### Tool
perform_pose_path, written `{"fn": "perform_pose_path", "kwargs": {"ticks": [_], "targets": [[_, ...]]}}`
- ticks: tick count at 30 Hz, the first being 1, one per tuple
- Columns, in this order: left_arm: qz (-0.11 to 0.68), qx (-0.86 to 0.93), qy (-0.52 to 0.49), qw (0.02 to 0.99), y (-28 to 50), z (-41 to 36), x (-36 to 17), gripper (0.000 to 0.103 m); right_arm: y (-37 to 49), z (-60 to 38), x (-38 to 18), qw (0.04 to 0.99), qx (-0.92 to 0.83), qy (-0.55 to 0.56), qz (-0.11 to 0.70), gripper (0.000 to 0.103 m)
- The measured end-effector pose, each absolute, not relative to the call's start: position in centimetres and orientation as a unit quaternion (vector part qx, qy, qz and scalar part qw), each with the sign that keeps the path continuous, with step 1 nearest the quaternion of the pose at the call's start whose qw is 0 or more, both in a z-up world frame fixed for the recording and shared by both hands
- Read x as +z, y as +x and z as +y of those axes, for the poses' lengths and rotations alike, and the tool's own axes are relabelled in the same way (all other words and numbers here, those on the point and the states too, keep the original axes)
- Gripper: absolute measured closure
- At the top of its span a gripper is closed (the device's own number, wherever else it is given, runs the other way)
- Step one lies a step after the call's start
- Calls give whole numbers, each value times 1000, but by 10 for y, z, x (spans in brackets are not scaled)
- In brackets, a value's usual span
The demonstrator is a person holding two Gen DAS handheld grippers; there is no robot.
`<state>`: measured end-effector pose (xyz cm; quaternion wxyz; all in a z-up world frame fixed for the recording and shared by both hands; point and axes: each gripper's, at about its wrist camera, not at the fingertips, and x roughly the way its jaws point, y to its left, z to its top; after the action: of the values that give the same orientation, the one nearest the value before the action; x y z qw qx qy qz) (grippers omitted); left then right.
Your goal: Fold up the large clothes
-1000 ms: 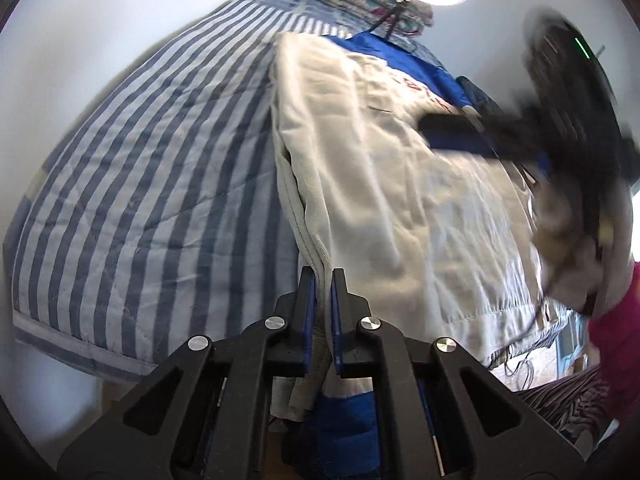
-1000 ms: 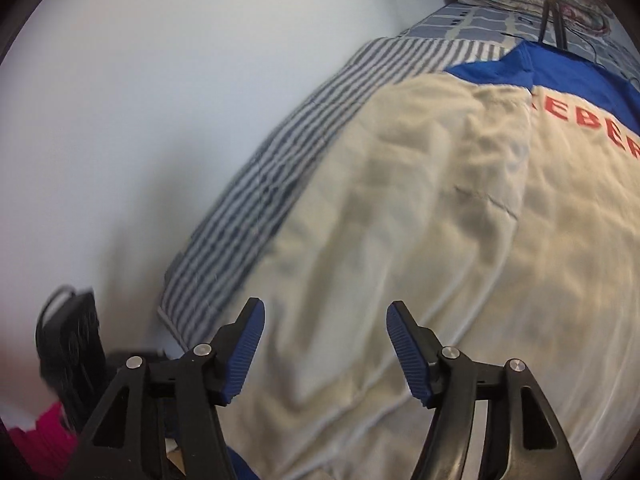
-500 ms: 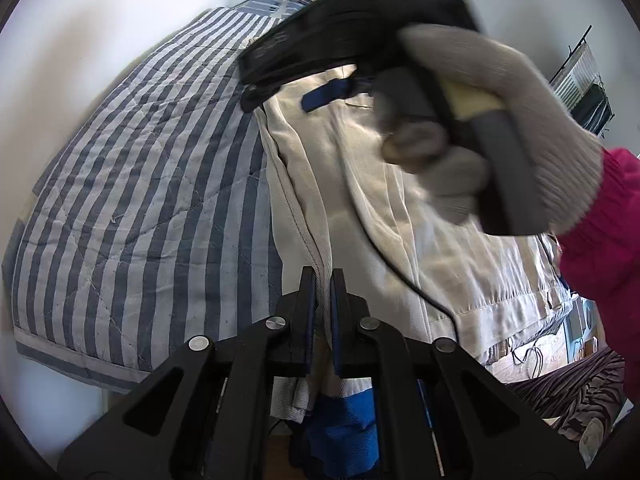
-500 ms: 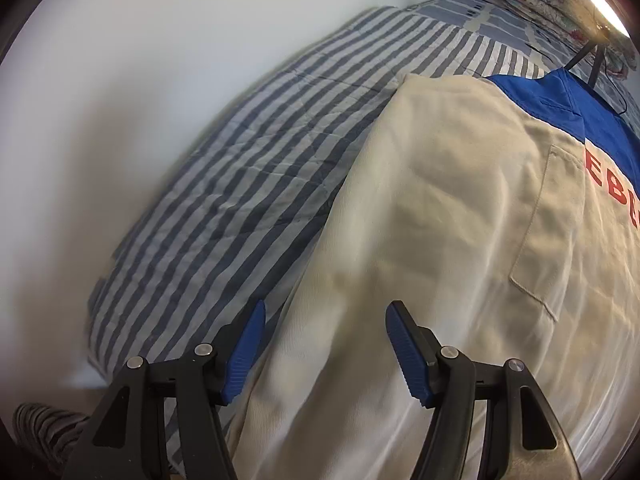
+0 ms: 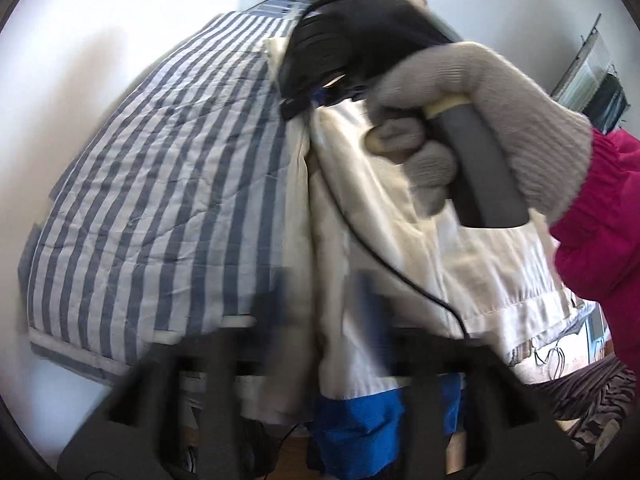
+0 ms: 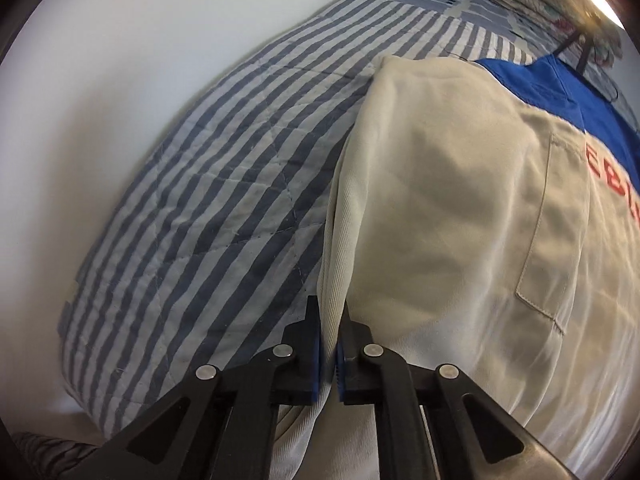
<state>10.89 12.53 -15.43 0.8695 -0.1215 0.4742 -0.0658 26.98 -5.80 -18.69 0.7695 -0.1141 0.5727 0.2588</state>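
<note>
Left wrist view: striped quilt (image 5: 160, 200) fills the left, cream garment (image 5: 400, 240) lies on it to the right, its long folded edge running from the far end toward the camera. Left gripper (image 5: 324, 304) is motion-blurred at the bottom; its two dark fingers (image 5: 276, 300) read as spread, standing either side of the garment's near edge with cloth visible in the gap, contact not resolvable through the blur. The garment's blue hem panel (image 5: 360, 420) hangs below the fingers over the bed edge. Upper right: a grey-gloved hand (image 5: 480, 120) with a pink sleeve (image 5: 600, 220) grips the handle of the right gripper body (image 5: 352, 40), which sits over the far part of the garment; a black cable (image 5: 400, 272) trails from it across the cloth. Right wrist view: same quilt (image 6: 200, 200) on the left, garment (image 6: 460, 220) on the right with a patch pocket (image 6: 548, 232), a blue yoke (image 6: 560, 88) and red lettering (image 6: 608, 176) at the far right. Right gripper (image 6: 329, 344) has its fingers (image 6: 312, 344) drawn together, pinching the garment's left folded edge; the fold passes straight between the blue pads and continues up away from them, the rest of the cloth spreading to the right.
</note>
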Motion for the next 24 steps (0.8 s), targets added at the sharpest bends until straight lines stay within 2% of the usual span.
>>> {"fn": "perform_pose_path", "kwargs": {"ticks": [2, 3, 4, 6, 16, 24], "targets": [[482, -65, -130, 864, 109, 127, -161, 27, 271, -68, -184, 771, 270, -87, 570, 100], [489, -71, -129, 860, 109, 128, -163, 37, 272, -73, -182, 772, 274, -77, 568, 100], [500, -75, -124, 854, 109, 126, -168, 61, 270, -77, -181, 773, 278, -67, 567, 100], [506, -76, -112, 852, 107, 123, -169, 86, 272, -87, -178, 774, 287, -47, 563, 100], [445, -101, -47, 888, 90, 81, -114, 88, 268, -148, -146, 780, 332, 58, 526, 101], [419, -139, 42, 897, 83, 7, -90, 88, 263, -242, -127, 791, 334, 150, 489, 101]]}}
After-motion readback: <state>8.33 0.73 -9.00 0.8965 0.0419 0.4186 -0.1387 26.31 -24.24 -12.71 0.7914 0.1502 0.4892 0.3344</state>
